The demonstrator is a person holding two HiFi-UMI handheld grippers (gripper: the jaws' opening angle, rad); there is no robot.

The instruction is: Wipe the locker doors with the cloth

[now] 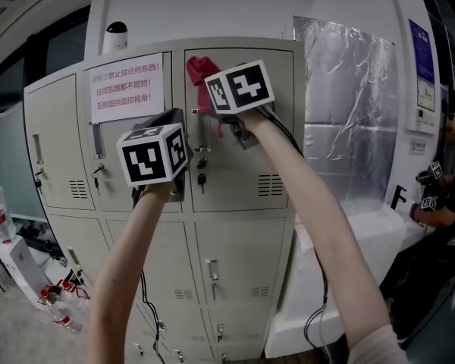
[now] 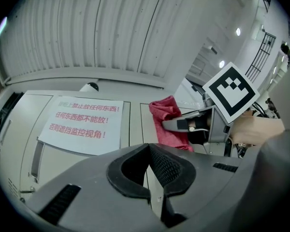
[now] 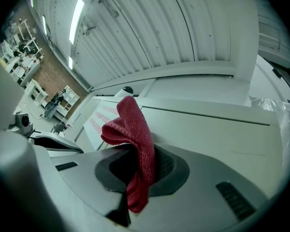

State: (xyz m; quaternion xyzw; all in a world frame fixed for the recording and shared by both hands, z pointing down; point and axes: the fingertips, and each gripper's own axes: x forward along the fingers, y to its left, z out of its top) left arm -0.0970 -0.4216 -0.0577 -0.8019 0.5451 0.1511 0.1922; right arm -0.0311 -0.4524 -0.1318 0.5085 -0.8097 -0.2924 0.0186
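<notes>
The red cloth is pressed against the upper left corner of a beige top locker door. My right gripper is shut on it; in the right gripper view the cloth stands up folded between the jaws. My left gripper is lower and to the left, by the gap between two top doors, apart from the cloth. Its jaws are shut with nothing between them. From the left gripper view the cloth and the right gripper show ahead to the right.
A white notice with red print is taped on the neighbouring door. Keys hang from the locks. A white dome camera sits on top. A foil-covered panel and a person are to the right; bottles lie on the floor at left.
</notes>
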